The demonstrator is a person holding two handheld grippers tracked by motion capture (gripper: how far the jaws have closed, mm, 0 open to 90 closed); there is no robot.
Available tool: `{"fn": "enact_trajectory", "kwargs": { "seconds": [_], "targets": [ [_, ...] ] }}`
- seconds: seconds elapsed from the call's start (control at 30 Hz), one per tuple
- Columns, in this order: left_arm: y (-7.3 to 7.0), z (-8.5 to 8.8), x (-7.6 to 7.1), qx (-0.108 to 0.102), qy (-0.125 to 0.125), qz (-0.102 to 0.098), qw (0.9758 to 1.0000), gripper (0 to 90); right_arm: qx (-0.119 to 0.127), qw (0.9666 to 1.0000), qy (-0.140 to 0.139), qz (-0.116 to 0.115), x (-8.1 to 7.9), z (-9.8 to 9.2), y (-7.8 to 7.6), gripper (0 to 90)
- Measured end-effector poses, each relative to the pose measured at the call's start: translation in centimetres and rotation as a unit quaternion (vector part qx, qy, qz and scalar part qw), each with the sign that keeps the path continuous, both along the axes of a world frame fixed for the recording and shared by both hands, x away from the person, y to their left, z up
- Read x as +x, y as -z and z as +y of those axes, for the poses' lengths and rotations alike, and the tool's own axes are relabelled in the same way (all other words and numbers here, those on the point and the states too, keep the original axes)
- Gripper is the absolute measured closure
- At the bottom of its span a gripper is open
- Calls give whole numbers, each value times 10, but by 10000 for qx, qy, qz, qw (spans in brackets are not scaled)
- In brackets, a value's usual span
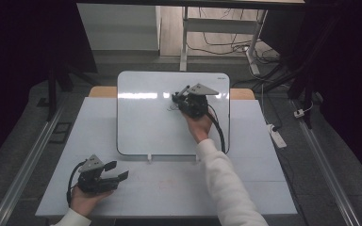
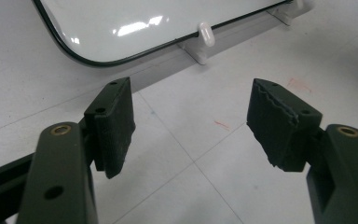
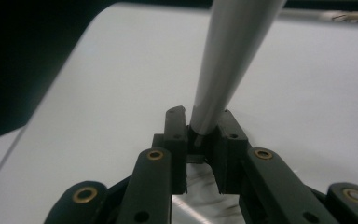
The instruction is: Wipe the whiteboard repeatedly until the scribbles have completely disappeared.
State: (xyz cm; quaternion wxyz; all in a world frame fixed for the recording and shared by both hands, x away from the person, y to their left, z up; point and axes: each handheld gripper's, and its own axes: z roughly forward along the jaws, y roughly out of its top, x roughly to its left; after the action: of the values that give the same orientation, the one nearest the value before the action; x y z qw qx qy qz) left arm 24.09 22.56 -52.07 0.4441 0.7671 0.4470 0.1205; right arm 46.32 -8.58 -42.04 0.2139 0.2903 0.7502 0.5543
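The right gripper (image 1: 181, 98) clamped a grey pen (image 3: 223, 60), its far end hidden, just above the propped whiteboard (image 1: 146, 122). The left gripper (image 2: 191, 126) rested wide open nearby, empty. Hard pressing might tip the board backward.

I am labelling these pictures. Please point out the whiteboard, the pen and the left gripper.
whiteboard (image 1: 146, 122): high view, bare white surface.
pen (image 3: 228, 60): right gripper view, grey barrel above the jaws.
left gripper (image 1: 117, 171): high view, between its fingertips.
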Motion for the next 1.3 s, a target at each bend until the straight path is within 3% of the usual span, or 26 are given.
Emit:
{"fn": "enact_trajectory", "kwargs": {
  "seconds": [0.07, 0.1, 0.13, 0.17, 0.27, 0.33, 0.4, 0.43, 0.5, 0.57, 0.63, 0.7, 0.73, 0.77, 0.87, 0.9, 1.0, 1.03, 1.1, 1.13, 1.17, 1.2, 1.23, 1.27, 1.3],
  "targets": [
    [0, 0, 0, 13, 11, -2, 10000, 326, -389, 9983, -442, 7, -10, 10, 10, 777],
    [0, 0, 0, 14, 7, -3, 10000, 325, -492, 9977, -452, -80, -12, 11, 11, 777],
    [0, 0, 0, 22, 6, -4, 10000, 326, -343, 9989, -295, -72, -8, 4, 7, 777],
    [0, 0, 0, 23, 2, -5, 10000, 326, -343, 9989, -295, -72, -8, 4, 7, 777],
    [0, 0, -1, 11, -2, -20, 10000, 326, 106, 9994, 307, -99, 3, -15, -3, 776],
    [0, 0, -1, 6, -6, -12, 10000, 326, 127, 9993, 321, -114, 2, -16, -2, 777],
    [1, 1, 1, 14, -5, 11, 10000, 326, -60, 10000, -18, -44, -4, -7, 3, 777],
    [1, 1, 1, 20, -7, 11, 10000, 325, -222, 9992, -335, 32, -8, -1, 9, 777],
    [0, 1, -1, 21, -9, -17, 10000, 326, -578, 9971, -467, -150, -13, 1, 11, 777],
    [0, 1, -1, 29, -14, -16, 10000, 326, -438, 9987, -205, -165, -8, -8, 5, 777],
    [0, 1, -1, 4, -27, -19, 10000, 326, -39, 9997, 180, -134, 0, -22, -1, 777],
    [0, 0, -1, 15, -20, -22, 10000, 326, 58, 9996, 249, -100, 0, -22, 1, 777],
    [0, 0, 0, 23, -5, -11, 10000, 326, -48, 10000, 23, -77, -6, -13, 6, 776],
    [0, 0, 0, 31, 2, -6, 10000, 326, -48, 10000, 23, -77, -6, -13, 6, 776],
    [0, -1, 0, 25, 4, -4, 10000, 326, -295, 9989, -371, -33, -16, 2, 16, 777],
    [0, -1, 0, 33, 5, -10, 10000, 325, -385, 9986, -346, -92, -16, 4, 15, 776],
    [0, -1, -1, 34, 10, -7, 10000, 327, -58, 9999, 20, -101, -10, 1, 8, 777],
    [0, -1, -1, 28, 10, -5, 10000, 327, -58, 9999, 20, -101, -10, 1, 8, 777],
    [0, 0, 0, 16, -2, 4, 10000, 328, -217, 9994, -277, -24, -16, 11, 15, 777],
    [0, 0, 0, 11, 1, 14, 10000, 329, -412, 9982, -434, -92, -21, 17, 18, 777],
    [1, 0, 1, 9, -5, 28, 10000, 329, -602, 9970, -415, -247, -25, 20, 19, 777],
    [1, 0, 0, 14, 0, 31, 10000, 330, -311, 9991, -250, -159, -19, 14, 16, 777],
    [1, 0, 0, 19, 4, 26, 10000, 330, -311, 9991, -250, -159, -19, 14, 16, 777],
    [0, 0, -1, 29, 12, 9, 10000, 330, -25, 10000, -5, -82, -15, 6, 15, 777],
    [0, 0, -1, 23, 19, -4, 10000, 330, -25, 10000, -5, -82, -15, 6, 15, 777]
  ]
}}
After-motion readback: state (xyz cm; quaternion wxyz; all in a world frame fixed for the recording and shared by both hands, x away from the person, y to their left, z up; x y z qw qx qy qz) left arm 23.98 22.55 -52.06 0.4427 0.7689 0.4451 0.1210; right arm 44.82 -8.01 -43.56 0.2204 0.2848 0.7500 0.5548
